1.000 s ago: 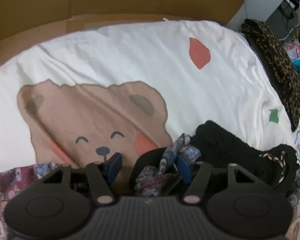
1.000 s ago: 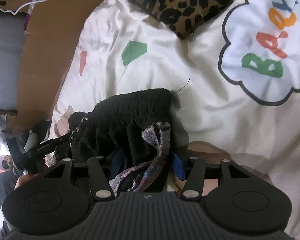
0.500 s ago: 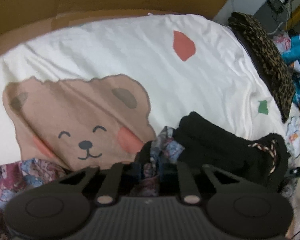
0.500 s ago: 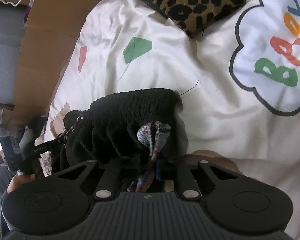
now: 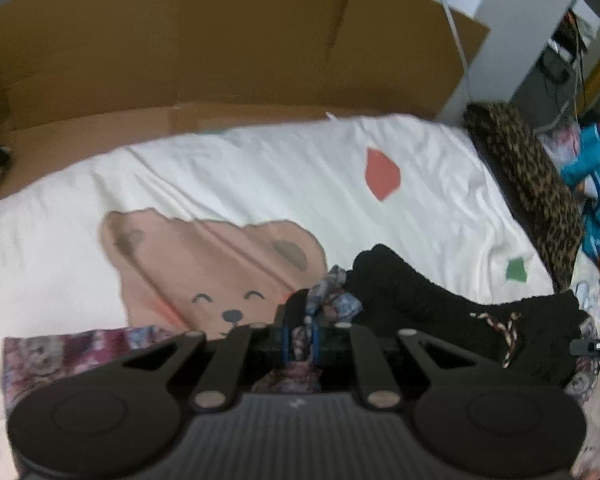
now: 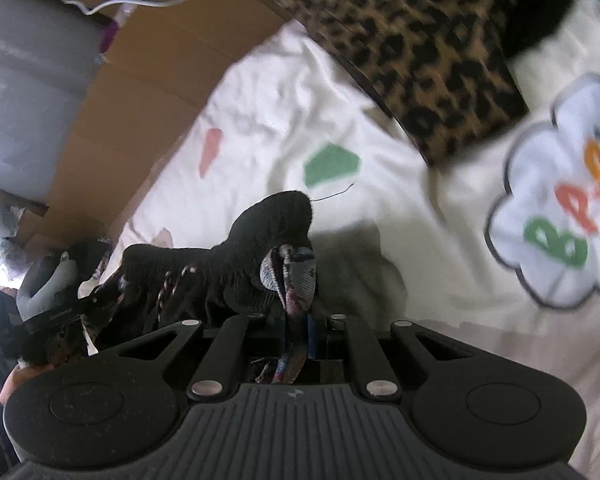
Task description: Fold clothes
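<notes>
The garment [image 5: 420, 300] is a black smocked piece with a floral-print fabric part, and it lies bunched on the cream bear-print blanket [image 5: 240, 184], just to the right of the printed bear face [image 5: 220, 272] as the left wrist view shows it. The left gripper [image 5: 300, 340] has its tongs drawn together and clamped on a gathered fold of the floral fabric at the end of the garment nearest the bear face. The right gripper [image 6: 298, 332] is likewise closed tight on a floral fold, at the end of the garment that points toward the green patch [image 6: 331, 164] on the blanket; the black smocked section [image 6: 240, 264] sags between the two grips. The step in hand appears to be lifting the garment by two pinched points to spread it before folding. To do it well, keep both clamps firm, since each holds only a narrow bunch of thin cloth that may slip. Raise both grippers together and level, then draw them apart until the smocked band pulls straight without stretching the elastic. Lay the garment flat on open blanket beyond the bear face, well clear of the leopard-print cushion [image 6: 412, 44]. Watch the braided cord [image 5: 500, 324] on the black section, which could snag or fold under.
</notes>
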Demonstrator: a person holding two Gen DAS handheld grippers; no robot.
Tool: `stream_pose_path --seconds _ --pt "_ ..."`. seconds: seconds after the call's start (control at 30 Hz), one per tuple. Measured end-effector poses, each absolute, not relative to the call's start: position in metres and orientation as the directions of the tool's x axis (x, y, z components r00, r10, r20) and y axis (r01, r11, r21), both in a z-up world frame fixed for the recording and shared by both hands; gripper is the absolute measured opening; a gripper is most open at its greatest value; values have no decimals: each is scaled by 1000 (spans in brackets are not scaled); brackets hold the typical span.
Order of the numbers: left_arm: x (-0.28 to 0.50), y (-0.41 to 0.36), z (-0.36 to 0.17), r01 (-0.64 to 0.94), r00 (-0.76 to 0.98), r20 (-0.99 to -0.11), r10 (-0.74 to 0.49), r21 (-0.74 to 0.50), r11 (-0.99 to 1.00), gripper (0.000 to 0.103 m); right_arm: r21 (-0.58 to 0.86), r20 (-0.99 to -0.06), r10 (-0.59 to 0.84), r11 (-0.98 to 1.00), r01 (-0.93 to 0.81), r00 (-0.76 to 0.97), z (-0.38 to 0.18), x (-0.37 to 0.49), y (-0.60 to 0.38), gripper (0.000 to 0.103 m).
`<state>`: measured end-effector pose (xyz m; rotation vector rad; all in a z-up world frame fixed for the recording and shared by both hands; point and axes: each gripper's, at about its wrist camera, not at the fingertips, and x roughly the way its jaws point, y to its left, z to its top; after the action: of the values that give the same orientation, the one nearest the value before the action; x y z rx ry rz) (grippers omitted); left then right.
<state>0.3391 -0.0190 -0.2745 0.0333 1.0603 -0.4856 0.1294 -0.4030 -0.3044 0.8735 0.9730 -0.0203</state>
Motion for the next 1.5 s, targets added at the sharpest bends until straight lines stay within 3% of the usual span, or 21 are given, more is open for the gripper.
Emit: stream_pose_path --seconds 0.83,1.5 --pt "379 91 -262 163 564 -759 -324 -283 945 10 445 -751 313 891 96 581 -263 293 -328 8" --pt "424 117 -262 80 618 -742 -261 -271 959 10 290 -781 201 955 60 591 -252 407 -285 7"
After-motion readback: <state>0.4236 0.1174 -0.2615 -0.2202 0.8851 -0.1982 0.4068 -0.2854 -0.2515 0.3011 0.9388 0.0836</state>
